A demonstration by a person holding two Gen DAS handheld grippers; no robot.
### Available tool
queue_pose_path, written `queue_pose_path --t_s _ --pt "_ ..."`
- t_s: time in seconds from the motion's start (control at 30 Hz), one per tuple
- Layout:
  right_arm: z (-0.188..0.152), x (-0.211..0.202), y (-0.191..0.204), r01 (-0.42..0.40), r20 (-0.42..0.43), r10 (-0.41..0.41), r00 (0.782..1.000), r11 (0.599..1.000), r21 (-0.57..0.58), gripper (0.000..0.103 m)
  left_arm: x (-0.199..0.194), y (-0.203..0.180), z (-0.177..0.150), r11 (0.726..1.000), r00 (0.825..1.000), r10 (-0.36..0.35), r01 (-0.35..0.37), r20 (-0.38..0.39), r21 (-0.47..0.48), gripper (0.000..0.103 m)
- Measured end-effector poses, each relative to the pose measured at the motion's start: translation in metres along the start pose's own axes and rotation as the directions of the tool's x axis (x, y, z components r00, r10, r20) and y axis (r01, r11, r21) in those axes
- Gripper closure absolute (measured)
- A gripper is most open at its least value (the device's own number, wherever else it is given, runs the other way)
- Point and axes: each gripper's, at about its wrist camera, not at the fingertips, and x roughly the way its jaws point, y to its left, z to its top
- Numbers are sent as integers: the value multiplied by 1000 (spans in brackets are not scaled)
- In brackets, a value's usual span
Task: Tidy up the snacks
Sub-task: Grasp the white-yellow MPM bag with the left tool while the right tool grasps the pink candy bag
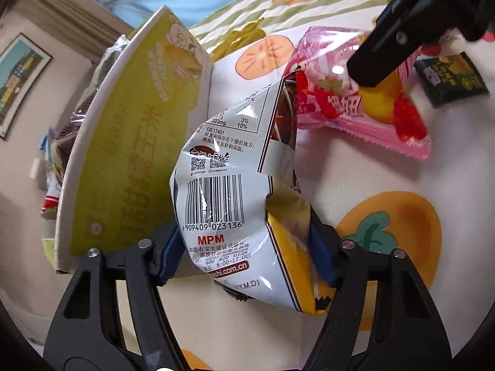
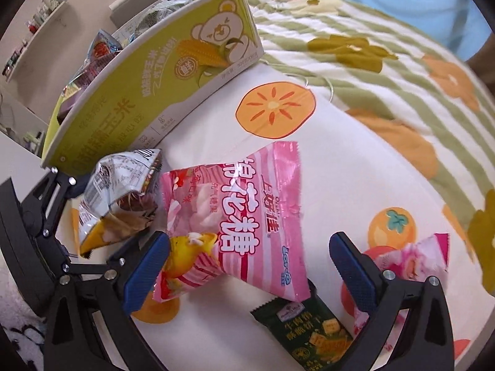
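Note:
My left gripper (image 1: 244, 247) is shut on a silver and brown snack bag (image 1: 229, 185) and holds it just beside the green cardboard box (image 1: 133, 142). The bag also shows in the right wrist view (image 2: 119, 194), next to the box (image 2: 148, 86). My right gripper (image 2: 249, 262) is open, its fingers on either side of a pink marshmallow bag (image 2: 247, 216) lying on the bed. The pink bag shows in the left wrist view (image 1: 355, 95) under the right gripper (image 1: 380, 58). Several snack packets fill the box (image 2: 102, 49).
A dark green biscuit packet (image 2: 312, 334) lies just in front of the right gripper, also in the left wrist view (image 1: 448, 80). Another small pink packet (image 2: 414, 259) lies to the right. The bedspread (image 2: 355, 160) has persimmon prints. A shelf (image 2: 37, 21) is on the wall behind.

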Motion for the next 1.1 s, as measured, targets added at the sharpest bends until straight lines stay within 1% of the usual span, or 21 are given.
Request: queue_pose_path --t_s 0.07,0.17,0.33,0.57,0.6,0.63,0.67,0.7,0.73,0.8,0.87,0.97,1.1 --pt "1 2 2 -13 -5 13 1000 1000 -1 0 -3 0 -2 1000 1000 -7 7 -2 1 44" --pt "2 6 5 -22 -10 22 1000 1000 11 0 -9 -4 -4 1000 1000 -26 26 2 10 44" --pt "3 12 3 -62 -11 63 998 995 71 0 -18 -9 -11 999 999 -49 49 11 17 44" --pt "0 24 2 -120 2 121 993 980 156 1 -24 0 -16 996 996 -88 88 10 -14 44" --pt "-1 24 3 -121 10 120 993 981 154 8 -25 1 -17 995 996 -94 94 10 -19 44" --pt "-2 23 6 -129 14 128 992 980 149 17 -26 3 -18 995 995 -100 101 10 -24 44" --pt "-4 23 9 -141 14 140 990 979 145 23 -27 3 -19 994 994 -106 107 11 -28 44" --pt "-5 22 12 -145 17 144 989 980 139 31 -28 4 -20 993 994 -113 114 10 -32 44" --pt "-7 20 17 -139 21 137 990 982 129 37 -29 5 -20 992 992 -123 123 8 -34 44" --pt "-11 16 20 -116 34 113 993 985 127 39 -32 9 -19 990 991 -137 137 9 -37 44" --pt "-15 7 22 -72 53 65 996 987 147 40 -36 12 -18 988 989 -150 150 16 -42 45" --pt "-24 -13 23 -59 88 43 995 981 183 40 -49 18 -16 987 987 -157 159 43 -37 45" --pt "-33 -44 31 12 113 -36 993 977 211 40 -75 21 -11 985 981 -169 171 93 -20 45"
